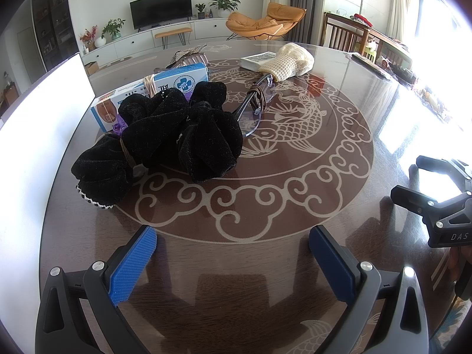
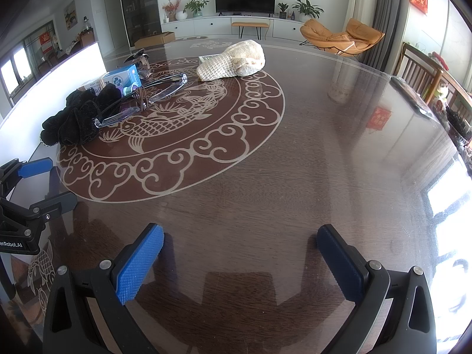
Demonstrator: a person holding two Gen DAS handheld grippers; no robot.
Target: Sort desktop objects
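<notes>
A heap of black velvet scrunchies [image 1: 165,135] [image 2: 76,118] lies on the dark round table [image 1: 265,206] [image 2: 295,162], left of its fish emblem. Behind it sits a blue and white box [image 1: 165,88] [image 2: 124,78]. Clear-rimmed glasses [image 1: 253,106] [image 2: 147,97] with a brown hair tie around them lean against the scrunchies. A cream knitted pouch [image 1: 290,60] [image 2: 233,60] rests farther back on a flat white box [image 1: 256,60]. My left gripper [image 1: 233,250] hovers open just short of the scrunchies, holding nothing. My right gripper [image 2: 240,253] is open over bare table, to the right.
A bright white panel [image 1: 44,124] [image 2: 59,70] borders the table's left side. A hair claw [image 1: 188,57] [image 2: 141,56] lies behind the blue box. Wooden chairs [image 1: 348,35] and cluttered shelves stand at the right; an orange armchair [image 2: 342,37] and a TV cabinet stand beyond the table.
</notes>
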